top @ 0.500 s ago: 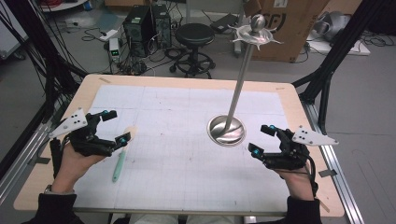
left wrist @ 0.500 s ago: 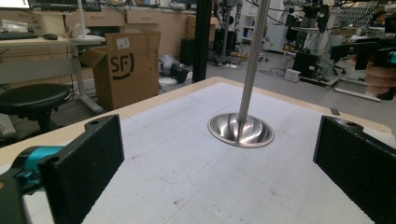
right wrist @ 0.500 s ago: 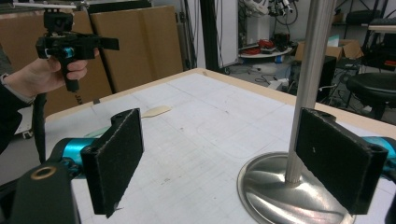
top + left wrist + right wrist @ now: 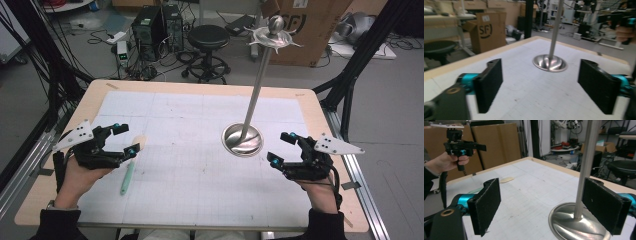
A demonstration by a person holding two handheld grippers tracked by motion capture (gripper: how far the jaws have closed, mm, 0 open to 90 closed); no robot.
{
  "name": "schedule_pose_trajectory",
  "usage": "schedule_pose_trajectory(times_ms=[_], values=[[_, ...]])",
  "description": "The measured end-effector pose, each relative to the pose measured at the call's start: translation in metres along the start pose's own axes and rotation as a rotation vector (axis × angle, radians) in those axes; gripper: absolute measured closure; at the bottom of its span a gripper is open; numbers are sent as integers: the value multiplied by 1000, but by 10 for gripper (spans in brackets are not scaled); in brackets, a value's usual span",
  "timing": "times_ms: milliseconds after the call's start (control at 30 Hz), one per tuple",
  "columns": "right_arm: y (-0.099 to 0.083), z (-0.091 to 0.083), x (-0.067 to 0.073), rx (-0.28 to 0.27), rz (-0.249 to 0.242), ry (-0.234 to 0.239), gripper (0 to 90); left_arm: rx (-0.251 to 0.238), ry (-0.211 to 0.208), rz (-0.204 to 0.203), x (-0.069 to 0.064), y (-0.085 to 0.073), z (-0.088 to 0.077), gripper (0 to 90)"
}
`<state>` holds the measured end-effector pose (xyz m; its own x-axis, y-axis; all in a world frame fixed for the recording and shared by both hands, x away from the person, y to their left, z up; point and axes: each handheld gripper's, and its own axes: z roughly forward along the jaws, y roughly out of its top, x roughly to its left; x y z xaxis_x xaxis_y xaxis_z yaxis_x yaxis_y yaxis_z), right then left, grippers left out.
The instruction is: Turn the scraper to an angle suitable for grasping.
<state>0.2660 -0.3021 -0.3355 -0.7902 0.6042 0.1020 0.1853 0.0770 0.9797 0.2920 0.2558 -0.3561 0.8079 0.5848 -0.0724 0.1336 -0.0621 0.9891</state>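
Observation:
A tall metal stand rises from a round dished base [image 4: 242, 140] right of the table's middle, its pole [image 4: 257, 80] ending in a star-shaped top with a ball. A spatula with a mint green handle [image 4: 127, 176] and a pale head lies at the left. My left gripper [image 4: 125, 138] hovers open just above the spatula's head, nothing between its jaws. My right gripper [image 4: 278, 146] is open beside the base, to its right. In the left gripper view the gripper [image 4: 544, 87] faces the base [image 4: 549, 63]. In the right gripper view the gripper [image 4: 545, 207] frames the pole [image 4: 586, 165].
A white gridded mat [image 4: 200, 165] covers the wooden table [image 4: 320, 115]. Beyond the far edge stand a black stool [image 4: 207, 37], computer towers [image 4: 155, 25] and a cardboard box [image 4: 310, 25]. Black frame legs rise at both sides.

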Motion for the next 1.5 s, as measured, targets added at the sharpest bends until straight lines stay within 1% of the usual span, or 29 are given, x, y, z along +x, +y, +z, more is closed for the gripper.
schedule_pose_trajectory(times_ms=[33,133,167,200,267,333,400,433,467,500,533,567,600,633,667,733,767,833,867,900,933,967,1000,1100,1133,1167,1333,1467,1500], values=[[0,2,0,10,1,10,151,1,-35,-27,1,-2,-3,274],[1,6,-2,24,-2,26,151,13,-44,-22,1,-5,-5,425],[1,6,-2,24,-2,26,151,18,-50,-19,1,-7,-6,425],[2,9,-2,24,-4,31,151,24,-56,-13,1,-8,-6,533],[2,11,-3,25,-6,39,151,39,-40,-8,2,-14,-7,595],[3,14,-3,22,-19,57,151,66,5,-5,2,-25,-9,665],[4,16,-2,19,-29,64,151,74,19,5,2,-29,-10,778],[4,17,-3,17,-29,64,151,115,59,0,3,-37,-12,830],[4,18,-3,15,-29,64,151,115,59,0,3,-37,-12,855],[5,18,-3,12,-28,64,150,132,64,-9,4,-40,-12,870],[5,19,-4,10,-29,65,151,141,65,-13,5,-43,-13,873],[5,19,-4,11,-28,65,150,169,52,-41,7,-47,-13,873],[5,20,-4,13,-24,65,150,186,58,-46,8,-49,-12,873],[5,20,-5,16,-25,65,150,186,58,-46,8,-49,-12,873],[5,21,-5,16,-26,62,150,226,69,-51,9,-51,-10,873],[4,21,-6,17,-21,64,150,263,80,-46,10,-56,-9,873],[4,22,-6,17,-23,62,150,263,80,-46,10,-56,-9,873],[4,22,-6,19,-22,63,150,305,104,-42,12,-60,-8,873],[4,22,-6,20,-20,63,150,337,141,-50,16,-65,-8,873],[3,22,-6,21,-18,66,150,337,141,-50,16,-65,-8,873],[3,23,-7,23,-18,66,150,366,193,-61,19,-68,-8,870],[3,23,-6,25,-15,68,150,366,193,-61,19,-68,-8,870],[2,24,-6,26,-16,67,150,386,199,-70,21,-71,-9,869],[2,25,-6,33,-17,66,150,431,220,-68,23,-77,-9,869],[1,26,-6,35,-15,67,150,431,220,-68,23,-77,-9,870],[1,26,-6,36,-14,68,150,449,226,-67,25,-80,-9,870],[0,26,-6,35,-10,68,150,473,243,-92,30,-84,-6,870],[-1,25,-5,36,-7,68,150,498,253,-91,33,-86,-5,873],[-2,24,-4,36,-5,66,150,502,255,-106,34,-87,-4,875]])
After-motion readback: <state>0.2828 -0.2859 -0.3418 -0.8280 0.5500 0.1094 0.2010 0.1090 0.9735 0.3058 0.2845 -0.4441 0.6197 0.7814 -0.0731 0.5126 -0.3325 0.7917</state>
